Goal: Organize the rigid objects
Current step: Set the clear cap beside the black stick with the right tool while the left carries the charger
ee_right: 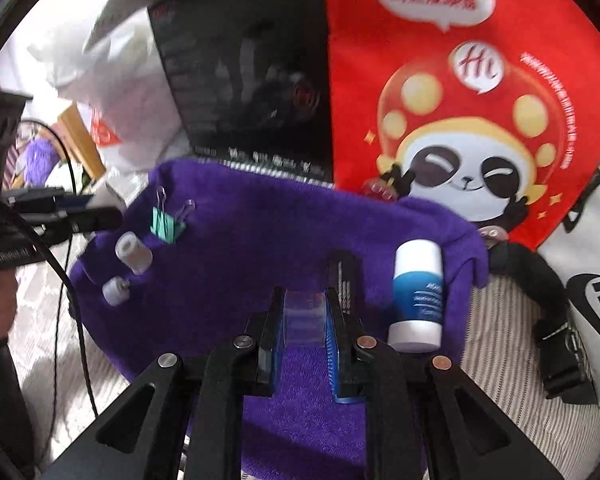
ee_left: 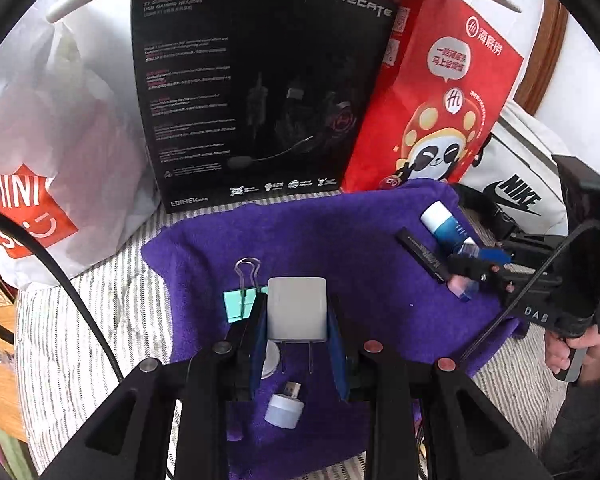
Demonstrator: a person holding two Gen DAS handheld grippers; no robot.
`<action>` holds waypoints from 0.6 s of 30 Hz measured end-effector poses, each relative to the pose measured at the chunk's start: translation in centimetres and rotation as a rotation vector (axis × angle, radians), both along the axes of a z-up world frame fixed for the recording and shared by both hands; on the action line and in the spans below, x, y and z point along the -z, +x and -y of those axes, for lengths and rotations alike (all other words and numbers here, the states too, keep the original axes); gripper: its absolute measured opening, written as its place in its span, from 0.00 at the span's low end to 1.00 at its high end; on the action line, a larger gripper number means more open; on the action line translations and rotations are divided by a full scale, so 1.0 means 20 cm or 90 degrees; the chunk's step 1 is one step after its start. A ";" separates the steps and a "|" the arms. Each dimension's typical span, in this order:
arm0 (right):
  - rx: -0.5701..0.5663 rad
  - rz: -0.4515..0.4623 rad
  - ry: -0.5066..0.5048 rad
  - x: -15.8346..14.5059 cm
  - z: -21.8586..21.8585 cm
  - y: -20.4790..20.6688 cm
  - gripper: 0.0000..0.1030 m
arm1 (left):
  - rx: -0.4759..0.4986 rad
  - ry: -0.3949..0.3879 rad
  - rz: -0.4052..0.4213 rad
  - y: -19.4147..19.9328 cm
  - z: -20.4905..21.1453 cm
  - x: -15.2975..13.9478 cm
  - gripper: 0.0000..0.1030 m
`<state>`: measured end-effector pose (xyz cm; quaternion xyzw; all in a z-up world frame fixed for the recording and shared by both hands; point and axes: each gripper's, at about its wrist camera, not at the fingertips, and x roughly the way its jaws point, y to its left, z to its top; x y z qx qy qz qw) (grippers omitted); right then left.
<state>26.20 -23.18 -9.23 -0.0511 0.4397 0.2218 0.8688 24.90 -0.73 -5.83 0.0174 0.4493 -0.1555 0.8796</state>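
Left gripper (ee_left: 298, 320) pinching white charger (ee_left: 297, 308) between 2 pads, above purple towel (ee_left: 340, 232). Right gripper (ee_right: 304, 320) clamped on small clear block (ee_right: 304, 316), near blue-white tube (ee_right: 417, 296).

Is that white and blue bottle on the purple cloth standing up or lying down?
Lying down. The white and blue bottle rests on its side on the purple cloth, its whole length along the fabric, next to a flat black stick.
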 end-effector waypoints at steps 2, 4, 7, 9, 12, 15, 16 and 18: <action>-0.006 -0.012 0.001 0.03 -0.01 0.02 0.17 | 0.001 -0.010 0.000 0.00 -0.02 0.00 0.25; -0.013 -0.024 0.009 0.06 -0.03 0.03 0.17 | 0.000 -0.013 -0.002 0.01 -0.03 0.00 0.25; -0.026 -0.039 0.004 0.11 -0.06 0.04 0.17 | -0.009 -0.007 -0.008 0.02 -0.04 0.01 0.25; -0.031 -0.047 -0.007 0.15 -0.08 0.04 0.17 | -0.013 -0.008 -0.013 0.02 -0.05 0.02 0.25; -0.035 -0.059 -0.016 0.18 -0.10 0.05 0.17 | -0.009 -0.004 -0.014 0.02 -0.03 0.03 0.25; -0.029 -0.057 -0.023 0.20 -0.09 0.07 0.17 | -0.006 -0.005 -0.016 0.02 -0.03 0.03 0.25; -0.025 -0.056 -0.024 0.20 -0.09 0.07 0.17 | -0.005 -0.005 -0.016 0.02 -0.03 0.03 0.25; -0.007 -0.047 -0.039 0.20 -0.08 0.09 0.17 | -0.002 -0.005 -0.018 0.02 -0.03 0.03 0.25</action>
